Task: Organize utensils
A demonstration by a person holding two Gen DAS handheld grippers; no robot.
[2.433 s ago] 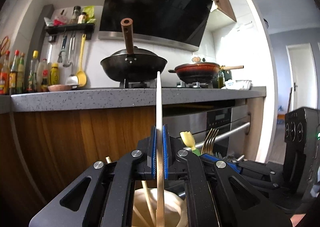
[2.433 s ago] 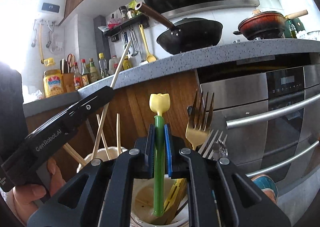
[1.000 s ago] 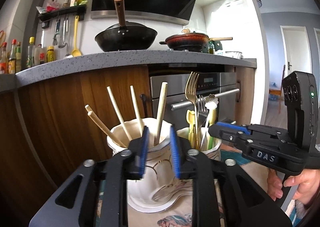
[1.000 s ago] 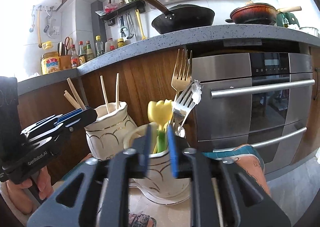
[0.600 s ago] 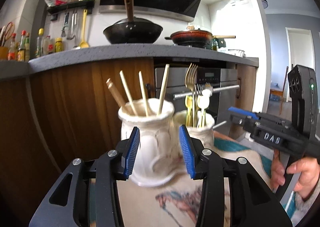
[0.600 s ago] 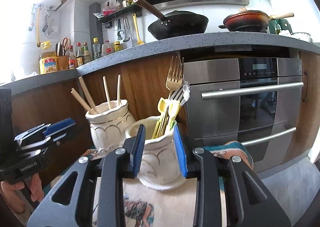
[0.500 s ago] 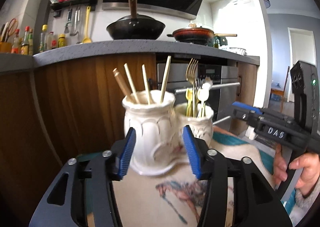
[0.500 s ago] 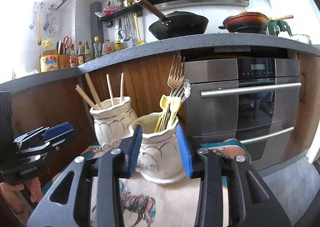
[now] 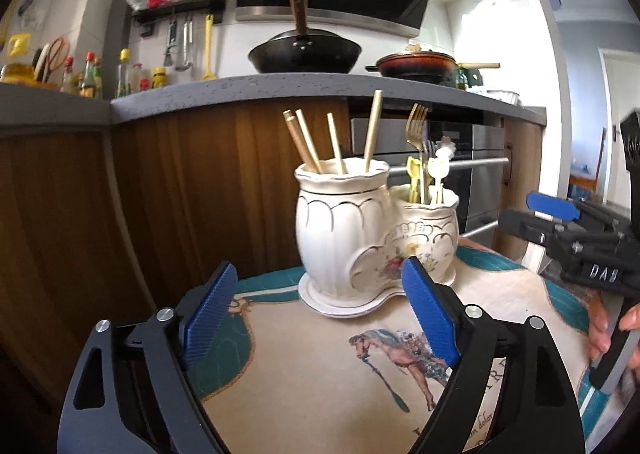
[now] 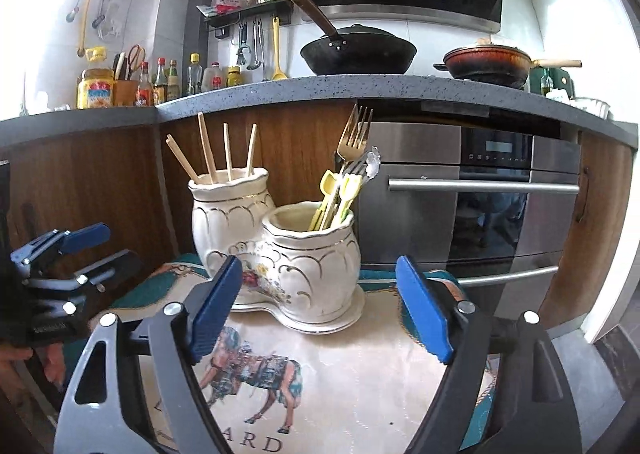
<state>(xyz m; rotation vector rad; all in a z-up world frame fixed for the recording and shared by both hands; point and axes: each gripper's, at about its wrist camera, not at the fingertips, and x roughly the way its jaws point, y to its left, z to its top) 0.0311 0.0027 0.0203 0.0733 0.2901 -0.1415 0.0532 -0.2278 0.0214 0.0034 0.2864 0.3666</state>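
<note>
A white ceramic holder with two joined pots stands on a printed cloth. Its taller pot (image 9: 340, 222) (image 10: 228, 222) holds several wooden chopsticks (image 9: 372, 130) (image 10: 206, 150). The shorter pot (image 9: 432, 230) (image 10: 316, 254) holds gold forks (image 10: 354, 130) and yellow-green utensils (image 10: 340, 190). My left gripper (image 9: 320, 314) sits back from the holder, its jaws opening with nothing between them. My right gripper (image 10: 320, 308) is likewise back from the shorter pot, jaws opening and empty. Each gripper also shows at the edge of the other's view.
The cloth (image 9: 320, 374) with a horse picture covers the surface under the holder. Behind are a wooden cabinet front, a steel oven (image 10: 480, 194) and a grey counter (image 9: 240, 90) with a black wok (image 9: 304, 54) and a red pan (image 9: 416, 64). A person's hand (image 9: 600, 330) grips the right tool.
The left gripper let go of a chopstick and the right a green-stemmed utensil, leaving both in the pots. Both have drawn back from the holder, jaws spreading wide.
</note>
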